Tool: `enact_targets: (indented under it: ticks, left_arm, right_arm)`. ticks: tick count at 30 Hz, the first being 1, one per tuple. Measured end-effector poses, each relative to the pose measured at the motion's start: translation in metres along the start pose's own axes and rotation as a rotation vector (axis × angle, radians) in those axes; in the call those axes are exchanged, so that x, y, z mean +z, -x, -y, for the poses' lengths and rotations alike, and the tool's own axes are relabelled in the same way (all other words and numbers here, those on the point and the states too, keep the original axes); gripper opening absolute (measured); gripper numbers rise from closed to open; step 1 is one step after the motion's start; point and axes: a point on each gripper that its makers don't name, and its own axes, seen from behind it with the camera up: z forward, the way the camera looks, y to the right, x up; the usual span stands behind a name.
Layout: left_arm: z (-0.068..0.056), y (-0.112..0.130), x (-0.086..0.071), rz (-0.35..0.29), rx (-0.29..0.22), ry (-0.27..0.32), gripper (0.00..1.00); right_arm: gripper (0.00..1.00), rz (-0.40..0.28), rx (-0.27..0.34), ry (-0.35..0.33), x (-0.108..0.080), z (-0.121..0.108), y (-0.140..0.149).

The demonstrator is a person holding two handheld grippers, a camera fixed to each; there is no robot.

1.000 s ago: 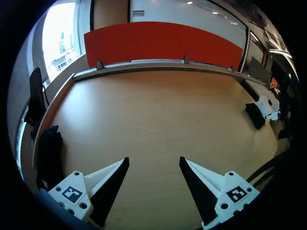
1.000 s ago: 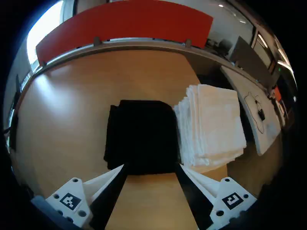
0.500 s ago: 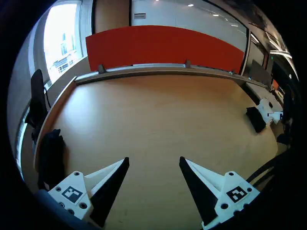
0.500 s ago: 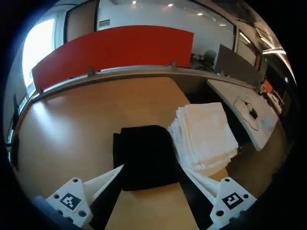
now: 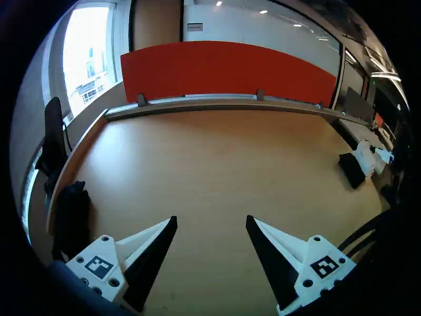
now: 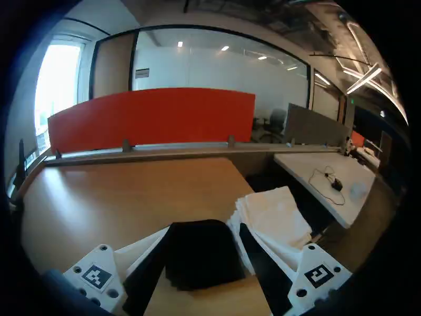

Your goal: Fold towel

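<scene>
In the right gripper view a folded black towel [image 6: 202,253] lies on the wooden table [image 6: 126,195], just ahead of and between the fingers of my right gripper [image 6: 205,250], which is open and grips nothing. A stack of folded white towels [image 6: 273,218] sits against the black towel's right side at the table's corner. In the left gripper view my left gripper [image 5: 210,237] stands open over bare table [image 5: 210,158]. Far off at its right edge lie the black towel [image 5: 351,168] and the white stack [image 5: 368,158].
A red divider panel [image 6: 152,118] on a rail closes the table's far edge. A black office chair [image 5: 52,134] and a dark bag [image 5: 71,210] sit past the table's left edge. To the right stands a white desk [image 6: 326,181] with a cable on it.
The right gripper has tilted up and drawn back, so both towel piles slid down toward its fingers and more of the room shows. The left gripper view shifted slightly.
</scene>
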Motion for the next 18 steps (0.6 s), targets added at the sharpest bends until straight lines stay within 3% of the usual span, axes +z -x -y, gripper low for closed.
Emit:
enact_targets:
  ticks: [8,18]
  left_arm:
    - [0.002,-0.013,-0.001,-0.046,-0.017,-0.010,0.97]
    - [0.010,-0.045,-0.007,-0.170,-0.055,-0.030,0.97]
  right_arm:
    - [0.92,-0.092,-0.018,0.006,-0.007,0.009,-0.026]
    - [0.93,-0.207,-0.017,0.006,-0.022,0.021,-0.060]
